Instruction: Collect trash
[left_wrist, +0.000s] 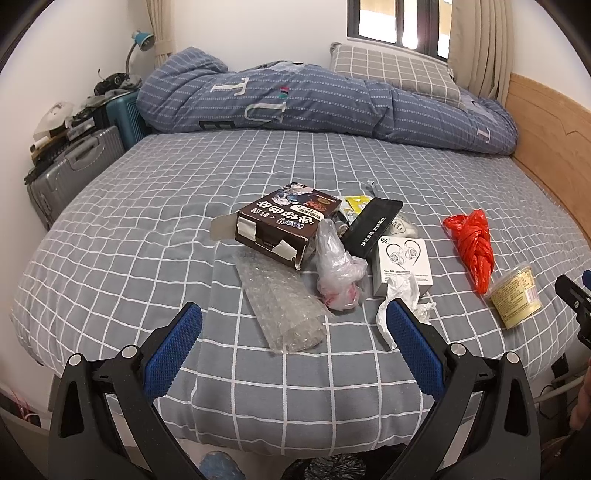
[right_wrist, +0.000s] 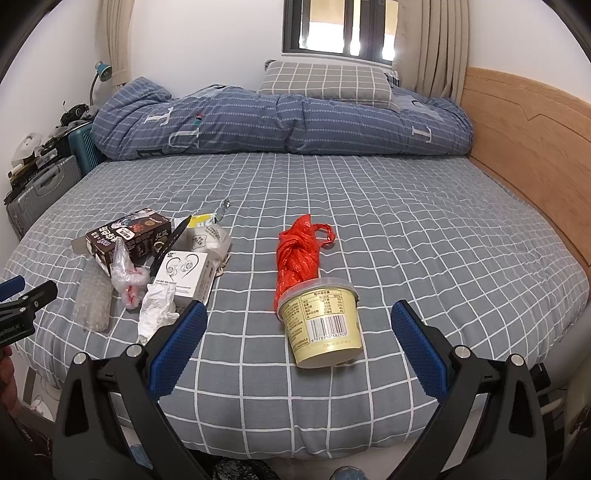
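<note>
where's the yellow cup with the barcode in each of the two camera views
Left wrist view: the yellow cup lies at the far right edge, on the bed, right of the open left tongs.
Right wrist view: center foreground, between the open right tongs.
Shared landmark: the red plastic bag just beyond the cup.

Yellow cup (right_wrist: 325, 325), lying between right fingers: barcode, digits 6 978910 182928 beneath. White earphone box (left_wrist: 404, 264), just beyond left gripper's right finger (left_wrist: 413, 343): "KZ" logo at corner. Blue quilt (left_wrist: 295, 103), far ahead: large letters "T", "U". Chinese print on brown box (left_wrist: 284, 225) unreadable.
</note>
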